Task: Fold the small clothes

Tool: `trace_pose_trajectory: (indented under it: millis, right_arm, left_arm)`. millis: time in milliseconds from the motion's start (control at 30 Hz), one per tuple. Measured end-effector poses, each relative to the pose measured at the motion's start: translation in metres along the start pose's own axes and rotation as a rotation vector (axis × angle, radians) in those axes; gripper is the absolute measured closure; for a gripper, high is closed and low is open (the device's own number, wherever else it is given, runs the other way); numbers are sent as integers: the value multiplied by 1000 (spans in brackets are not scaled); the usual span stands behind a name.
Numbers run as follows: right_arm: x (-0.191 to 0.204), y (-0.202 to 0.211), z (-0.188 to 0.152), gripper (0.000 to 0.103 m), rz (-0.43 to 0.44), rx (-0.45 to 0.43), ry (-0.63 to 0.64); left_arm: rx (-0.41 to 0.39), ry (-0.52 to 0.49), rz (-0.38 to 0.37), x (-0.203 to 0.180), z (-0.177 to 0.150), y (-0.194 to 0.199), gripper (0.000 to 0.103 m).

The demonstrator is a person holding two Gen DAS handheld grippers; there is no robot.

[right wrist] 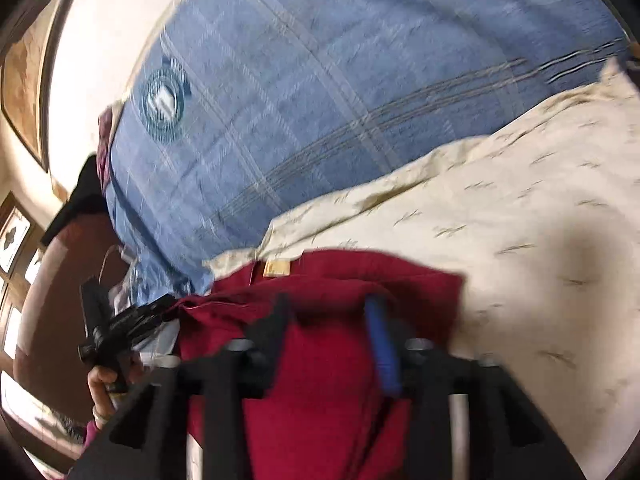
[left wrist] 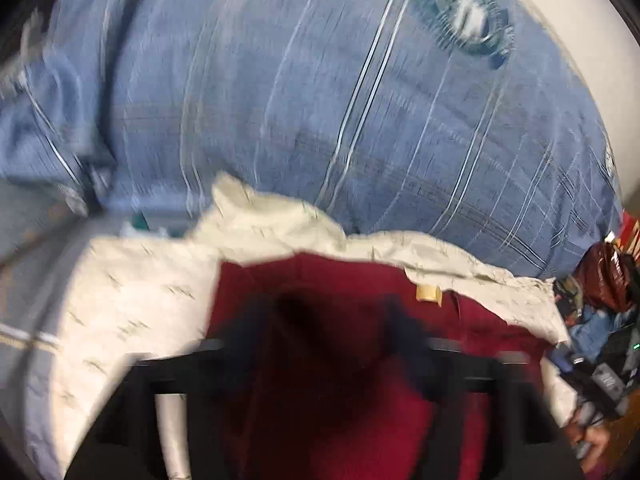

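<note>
A dark red garment point(left wrist: 332, 360) with a small tan label point(left wrist: 428, 293) lies over a cream patterned cloth point(left wrist: 132, 300) on a blue checked bedspread point(left wrist: 320, 100). My left gripper point(left wrist: 332, 320) is blurred; its fingers are buried in the red fabric and seem closed on it. In the right wrist view the red garment point(right wrist: 332, 360) drapes between the fingers of my right gripper point(right wrist: 332, 312), one with a blue pad point(right wrist: 382, 344), which appear shut on a fold of it. The left gripper point(right wrist: 116, 332) and the hand holding it show at the left.
The bedspread point(right wrist: 320, 80) has a round teal emblem point(right wrist: 162, 100). The cream cloth point(right wrist: 520, 220) spreads to the right. A white wall with a framed picture point(right wrist: 24, 76) is at the far left. Clutter point(left wrist: 600, 320) sits beyond the bed's right edge.
</note>
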State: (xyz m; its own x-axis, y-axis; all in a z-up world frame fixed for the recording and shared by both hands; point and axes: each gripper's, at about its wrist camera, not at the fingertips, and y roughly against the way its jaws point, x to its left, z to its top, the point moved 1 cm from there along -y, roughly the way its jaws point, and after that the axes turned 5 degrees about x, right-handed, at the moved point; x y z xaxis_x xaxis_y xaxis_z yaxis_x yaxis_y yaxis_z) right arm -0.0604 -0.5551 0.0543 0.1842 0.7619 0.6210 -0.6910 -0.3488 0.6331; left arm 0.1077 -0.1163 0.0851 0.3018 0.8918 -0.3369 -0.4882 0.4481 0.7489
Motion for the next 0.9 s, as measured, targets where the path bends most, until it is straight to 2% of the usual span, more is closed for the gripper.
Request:
trace_pose_trajectory:
  millis: [67,133,267,367,433,467,567,600,667,733,800,900]
  right_arm:
    - [3,10,-2,46,-6,-7,15]
    - [15,8,-5,46,-11,24,60]
    - [50,-12,-10,47,-12,73,174]
    - [72,-45,-13,46,-92,128,303]
    - [70,-73,-9,49,-123,183,328]
    - [63,-88,-3,50,-177,203,316]
    - [38,-107,14,60,-231,193,269]
    - [31,-112,20,61,-251,192,246]
    - [22,-115,27,64,-223,197,192]
    - [28,-110,27,64,-243,202,211]
    - [42,-97,24,60,-269,172,252]
    - [71,-79,20,51,-185,139,325]
  left_arm:
    - [-46,-32,-10,-3,0,14,19]
    - [-43,-48,-24,-7,0,20,19]
    - [-15,-60,22,-12,-10,8,19]
    - [34,-76,88,-17,-14,-17,20]
    - [56,-74,115,-18,-11,-37,20]
    - [71,-79,137,-16,-9,-49,20]
    - [112,-61,223,-5,-1,-85,20]
    - [124,-44,225,1,1,-94,17]
    - [143,15,201,13,7,-110,15]
    - [156,68,163,22,11,-116,15]
    - [148,75,155,24,13,-113,16]
    - [115,23,183,19,9,-95,17]
